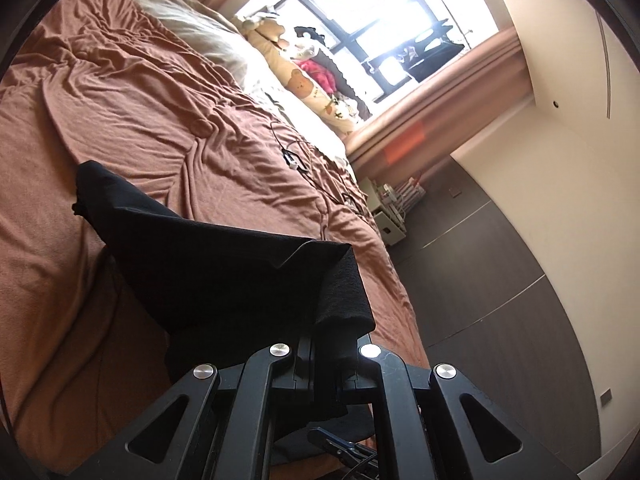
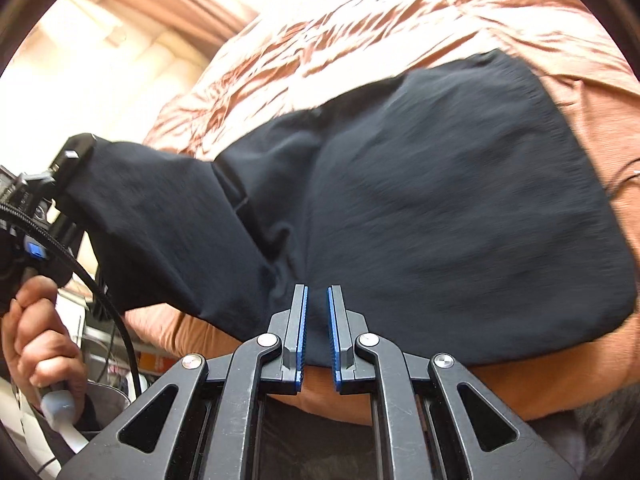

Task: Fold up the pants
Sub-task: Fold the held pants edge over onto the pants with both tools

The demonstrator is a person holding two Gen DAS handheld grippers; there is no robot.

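Observation:
Black pants [image 2: 440, 208] lie on a brown bedsheet [image 2: 360, 32]. My left gripper [image 1: 332, 356] is shut on an edge of the pants [image 1: 224, 264] and lifts that part off the bed; the cloth hides its fingertips. In the right wrist view the left gripper [image 2: 68, 164] shows at the left, held by a hand [image 2: 40, 340], with the pants stretched from it. My right gripper [image 2: 318, 292] has its jaws a little apart, with its blue pads [image 2: 305, 332] at the near edge of the pants. Nothing is gripped between them.
The brown sheet [image 1: 140, 120] covers the bed. Pillows [image 1: 224, 40] and a plush toy [image 1: 304, 80] lie by the window. A cable with a small device [image 1: 294, 160] lies on the sheet. A small white stand [image 1: 390, 212] is on the dark floor beside the bed.

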